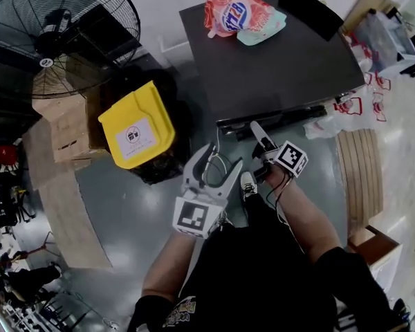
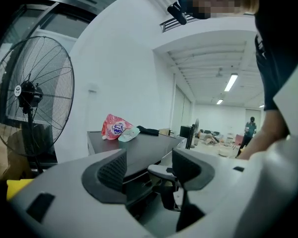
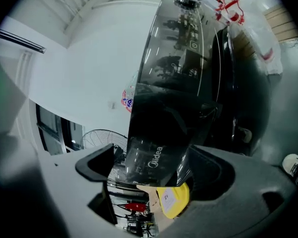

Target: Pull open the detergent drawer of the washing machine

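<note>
**Item 1. Right gripper** [image 1: 258, 131]: jaws spread wide, nothing pinched. Its tips sit just at the front edge of the washing machine [image 1: 277, 68]. It is rolled onto its side, so the machine stands tilted in the right gripper view. This is judged to be so the two jaws can straddle an edge of the drawer front.

**Item 2. Detergent drawer** [image 3: 151, 160]: a glossy dark panel with brand lettering, straight ahead of the right gripper. It shows in the gap between the jaws, and neither pad appears to press on it. No gap shows around it, so it is judged shut and the pull not yet begun.

**Item 3. Left gripper** [image 1: 218, 159]: jaws spread and empty. It sits just beside the right gripper and further back from the machine. It is judged to be held in reserve there, out of the line along which the drawer would come out.

**Item 4. Detergent bag** [image 1: 232, 11]: lies on the machine's top, well beyond both grippers' tips near the far edge and clear of the work.

**Item 5. Yellow bin lid** [image 1: 137, 124] and **fan** [image 1: 55, 33]: off to the left gripper's outer side, well apart from both grippers and the machine front.

**Item 6. Next move, as judged**: close the right jaws on the panel's edge and draw it straight back. The panel is glossy, so a shallow hold could slip.
</note>
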Motion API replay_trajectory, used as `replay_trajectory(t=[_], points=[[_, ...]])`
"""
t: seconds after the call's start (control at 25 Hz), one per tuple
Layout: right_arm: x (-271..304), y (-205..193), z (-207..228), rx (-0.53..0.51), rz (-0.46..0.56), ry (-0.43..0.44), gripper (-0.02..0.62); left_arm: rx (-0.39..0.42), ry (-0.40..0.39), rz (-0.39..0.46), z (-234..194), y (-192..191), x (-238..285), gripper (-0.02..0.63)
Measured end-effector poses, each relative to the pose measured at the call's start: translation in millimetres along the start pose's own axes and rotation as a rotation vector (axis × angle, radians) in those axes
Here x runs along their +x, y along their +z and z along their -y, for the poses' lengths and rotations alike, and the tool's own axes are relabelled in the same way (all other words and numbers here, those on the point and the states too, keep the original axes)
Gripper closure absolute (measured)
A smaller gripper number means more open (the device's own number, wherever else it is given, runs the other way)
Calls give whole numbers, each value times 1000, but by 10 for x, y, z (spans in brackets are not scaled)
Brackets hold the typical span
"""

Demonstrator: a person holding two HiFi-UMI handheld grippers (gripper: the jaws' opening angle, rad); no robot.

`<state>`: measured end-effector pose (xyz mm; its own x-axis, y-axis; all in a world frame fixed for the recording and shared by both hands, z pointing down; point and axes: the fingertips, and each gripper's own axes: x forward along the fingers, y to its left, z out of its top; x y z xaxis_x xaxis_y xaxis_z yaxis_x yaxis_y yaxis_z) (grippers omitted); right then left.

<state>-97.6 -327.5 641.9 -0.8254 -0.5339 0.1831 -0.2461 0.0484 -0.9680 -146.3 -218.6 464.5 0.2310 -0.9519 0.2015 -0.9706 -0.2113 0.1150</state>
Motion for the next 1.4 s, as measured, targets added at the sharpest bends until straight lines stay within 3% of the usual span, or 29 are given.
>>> replay_trajectory(t=[0.16,0.36,0.84,1.4], points=[[29,-6,123,41,3,-50,118,-35,0,-38,-21,-18,46,345],[169,17,148,51,8,-2,120,-50,10,-43,-85,-33,78,345],[229,55,234,30,37,25,123,-88,20,-44,-175,-92,89,345],[-1,-71,256,40,51,14,129,-101,0,-47,2,-101,-120,345]])
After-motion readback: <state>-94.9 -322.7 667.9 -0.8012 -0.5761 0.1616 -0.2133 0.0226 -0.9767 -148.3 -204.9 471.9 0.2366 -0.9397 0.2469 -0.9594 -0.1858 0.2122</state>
